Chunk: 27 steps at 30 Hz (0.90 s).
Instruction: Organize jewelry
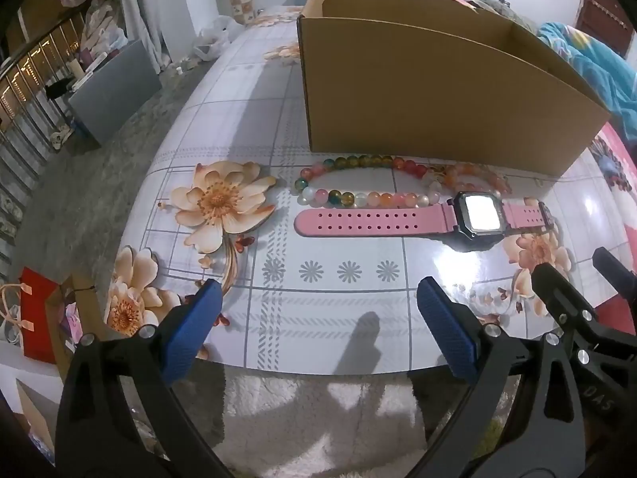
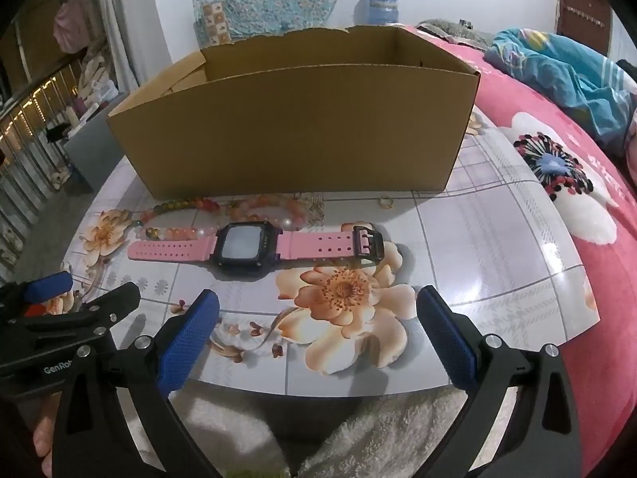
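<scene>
Across mid-frame, below the cardboard box (image 2: 294, 127), lies the pink watch (image 2: 254, 247), beaded bracelets (image 1: 370, 183) touching. Both left gripper (image 1: 318, 318) and right gripper (image 2: 318, 318) gape wide, empty. Light, floppy strap; I'd pinch the stiff case.

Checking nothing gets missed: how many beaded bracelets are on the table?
2: a multicoloured bracelet left of the watch, a peach one behind it. The box may hide more.
</scene>
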Tool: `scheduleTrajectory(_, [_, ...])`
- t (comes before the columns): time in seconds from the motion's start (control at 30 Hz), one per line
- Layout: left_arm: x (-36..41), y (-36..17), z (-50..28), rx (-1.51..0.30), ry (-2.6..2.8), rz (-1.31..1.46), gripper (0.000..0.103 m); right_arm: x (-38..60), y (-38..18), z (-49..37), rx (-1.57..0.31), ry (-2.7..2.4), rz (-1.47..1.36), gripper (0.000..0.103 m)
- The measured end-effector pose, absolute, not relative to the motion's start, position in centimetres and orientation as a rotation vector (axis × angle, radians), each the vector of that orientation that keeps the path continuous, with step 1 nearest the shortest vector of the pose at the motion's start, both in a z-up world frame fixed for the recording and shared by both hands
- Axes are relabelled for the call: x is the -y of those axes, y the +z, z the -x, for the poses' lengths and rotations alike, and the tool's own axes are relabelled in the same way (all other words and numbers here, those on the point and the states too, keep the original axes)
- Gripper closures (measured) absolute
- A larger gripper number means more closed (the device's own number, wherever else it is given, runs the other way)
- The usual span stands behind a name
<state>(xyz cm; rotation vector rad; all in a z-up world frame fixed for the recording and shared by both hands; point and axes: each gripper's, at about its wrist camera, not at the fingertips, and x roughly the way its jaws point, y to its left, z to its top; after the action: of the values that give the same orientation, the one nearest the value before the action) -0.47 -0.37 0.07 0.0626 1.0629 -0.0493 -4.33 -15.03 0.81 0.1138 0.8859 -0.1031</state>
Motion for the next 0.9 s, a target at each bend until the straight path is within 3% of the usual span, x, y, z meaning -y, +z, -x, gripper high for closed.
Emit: scheduleTrajectory(0.9, [0.83, 0.70, 1.23, -1.062, -0.055, -0.075, 0.008, 15.45, 1.64, 4.43, -0.879, -0.100, -0.126, 0.006])
